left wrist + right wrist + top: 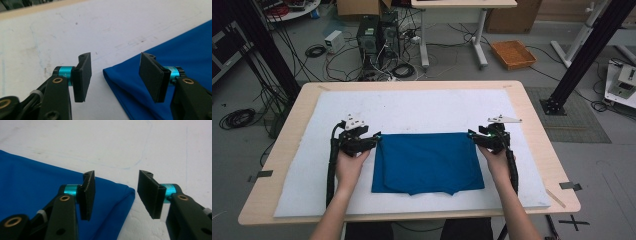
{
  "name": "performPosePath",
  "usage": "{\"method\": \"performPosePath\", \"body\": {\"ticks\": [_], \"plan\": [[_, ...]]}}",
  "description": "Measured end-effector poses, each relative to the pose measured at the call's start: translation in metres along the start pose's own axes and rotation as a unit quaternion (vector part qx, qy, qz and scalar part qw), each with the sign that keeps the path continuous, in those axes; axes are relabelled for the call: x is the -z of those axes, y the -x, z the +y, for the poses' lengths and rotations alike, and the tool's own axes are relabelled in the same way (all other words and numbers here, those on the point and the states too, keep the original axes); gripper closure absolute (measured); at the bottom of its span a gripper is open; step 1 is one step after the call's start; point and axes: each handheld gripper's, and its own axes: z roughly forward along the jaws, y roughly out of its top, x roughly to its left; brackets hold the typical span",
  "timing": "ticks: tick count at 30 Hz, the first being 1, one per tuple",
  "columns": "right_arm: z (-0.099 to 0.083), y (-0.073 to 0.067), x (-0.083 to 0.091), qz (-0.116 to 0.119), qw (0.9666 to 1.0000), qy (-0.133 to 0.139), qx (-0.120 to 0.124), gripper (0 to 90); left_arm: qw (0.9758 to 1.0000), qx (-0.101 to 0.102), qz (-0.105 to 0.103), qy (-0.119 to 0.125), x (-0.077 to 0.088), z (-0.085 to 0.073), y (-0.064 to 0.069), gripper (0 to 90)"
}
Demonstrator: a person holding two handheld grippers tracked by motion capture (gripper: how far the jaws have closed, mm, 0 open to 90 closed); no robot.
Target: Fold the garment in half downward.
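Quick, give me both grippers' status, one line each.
Left gripper: open, holding nothing, above the blue cloth's corner.
Right gripper: open, holding nothing, above the cloth's other far corner.

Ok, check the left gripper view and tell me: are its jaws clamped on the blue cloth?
No, the left gripper has its jaws standing apart over the blue cloth, whose corner lies flat between them, touched by neither.

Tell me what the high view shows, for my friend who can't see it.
A folded blue cloth lies on a white mat covering a wooden table. A person's hands hold the left gripper and the right gripper at the cloth's two far corners, jaws open.
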Motion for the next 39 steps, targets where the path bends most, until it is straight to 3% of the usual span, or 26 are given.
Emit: {"method": "performPosePath", "body": {"ticks": [4,7,11,13,22,39], "plan": [[-0.002,-0.005,0.023,0.012,0.9996,0.023,0.009,41.4,0.9993,-0.022,-0.013,0.027,0.031,-0.006,0.010,38.8],[-0.005,-0.007,0.037,0.017,0.9991,0.033,0.021,39.2,0.9985,-0.038,-0.020,0.034,0.045,-0.008,0.016,38.4],[-0.013,-0.006,0.047,0.017,0.9985,0.041,0.030,36.5,0.9974,-0.030,-0.033,0.057,0.057,-0.010,0.018,35.4],[-0.015,-0.004,0.050,0.019,0.9986,0.039,0.030,35.3,0.9971,-0.038,-0.032,0.058,0.059,-0.011,0.018,35.4],[-0.017,0.005,0.060,0.013,0.9984,0.051,0.021,33.9,0.9972,-0.033,-0.039,0.055,0.061,-0.015,0.015,35.4],[-0.016,-0.001,0.058,0.018,0.9982,0.050,0.029,34.0,0.9975,-0.028,-0.039,0.052,0.066,-0.018,0.015,35.5]]}}
